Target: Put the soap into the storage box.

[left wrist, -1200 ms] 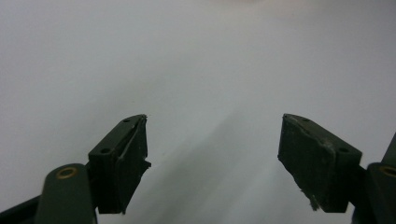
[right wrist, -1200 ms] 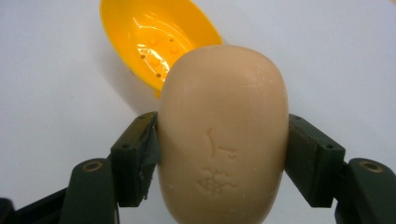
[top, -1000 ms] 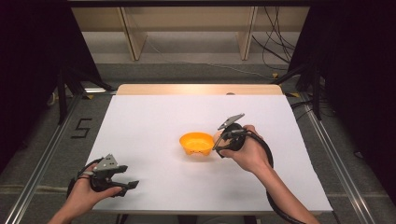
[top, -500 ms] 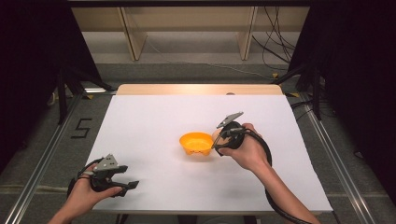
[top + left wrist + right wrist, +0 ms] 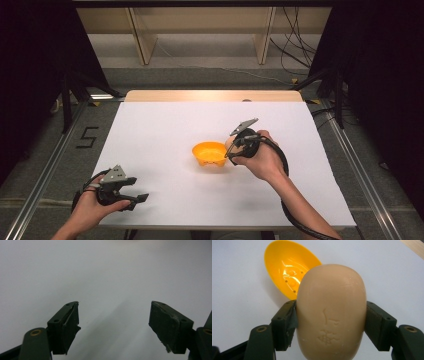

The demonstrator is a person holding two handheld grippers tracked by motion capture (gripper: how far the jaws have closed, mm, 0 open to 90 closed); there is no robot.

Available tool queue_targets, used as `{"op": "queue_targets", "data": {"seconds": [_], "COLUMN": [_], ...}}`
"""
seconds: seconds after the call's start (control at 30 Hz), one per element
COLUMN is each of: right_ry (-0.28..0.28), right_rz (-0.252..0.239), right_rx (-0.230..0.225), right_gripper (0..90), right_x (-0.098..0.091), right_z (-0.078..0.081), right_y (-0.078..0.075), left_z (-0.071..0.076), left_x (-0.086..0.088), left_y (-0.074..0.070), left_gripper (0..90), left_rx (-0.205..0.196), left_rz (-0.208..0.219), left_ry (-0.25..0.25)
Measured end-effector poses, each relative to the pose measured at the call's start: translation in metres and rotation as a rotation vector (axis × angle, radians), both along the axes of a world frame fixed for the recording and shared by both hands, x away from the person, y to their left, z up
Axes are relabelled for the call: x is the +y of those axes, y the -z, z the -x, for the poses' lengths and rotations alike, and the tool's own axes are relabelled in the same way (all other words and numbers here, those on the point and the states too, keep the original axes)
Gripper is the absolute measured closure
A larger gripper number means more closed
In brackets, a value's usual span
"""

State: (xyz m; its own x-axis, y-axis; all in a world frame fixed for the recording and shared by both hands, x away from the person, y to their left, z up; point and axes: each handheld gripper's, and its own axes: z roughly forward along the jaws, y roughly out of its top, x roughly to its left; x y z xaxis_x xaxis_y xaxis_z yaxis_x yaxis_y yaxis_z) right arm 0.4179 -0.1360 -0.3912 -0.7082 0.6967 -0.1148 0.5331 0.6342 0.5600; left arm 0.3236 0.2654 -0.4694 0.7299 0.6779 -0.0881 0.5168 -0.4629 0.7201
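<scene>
We held the soap bar clamped between the jaws of the right gripper, both pads pressing its sides, right beside the near rim of the orange soap dish at the middle of the white counter. Set against the two earlier high views, nothing had shifted: the right gripper sat at the same spot by the dish, and the dish had not moved. We judged the carry finished and the placing not yet begun; the bar hung short of the dish's perforated hollow. Our left gripper rested near the counter's front left corner, its jaws spread wide over bare counter, grasping nothing.
</scene>
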Motion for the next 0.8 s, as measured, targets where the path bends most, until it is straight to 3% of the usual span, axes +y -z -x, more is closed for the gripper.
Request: {"op": "queue_targets", "data": {"seconds": [0.8], "right_ry": [-0.017], "right_rz": [-0.009], "right_rx": [-0.009], "right_gripper": [33.6], "right_x": [0.011], "right_z": [-0.008], "right_y": [-0.001], "left_z": [0.0], "left_x": [0.0], "left_y": [0.0], "left_gripper": [23.8], "left_rx": [0.002], "left_rz": [-0.001], "left_ry": [0.003]}}
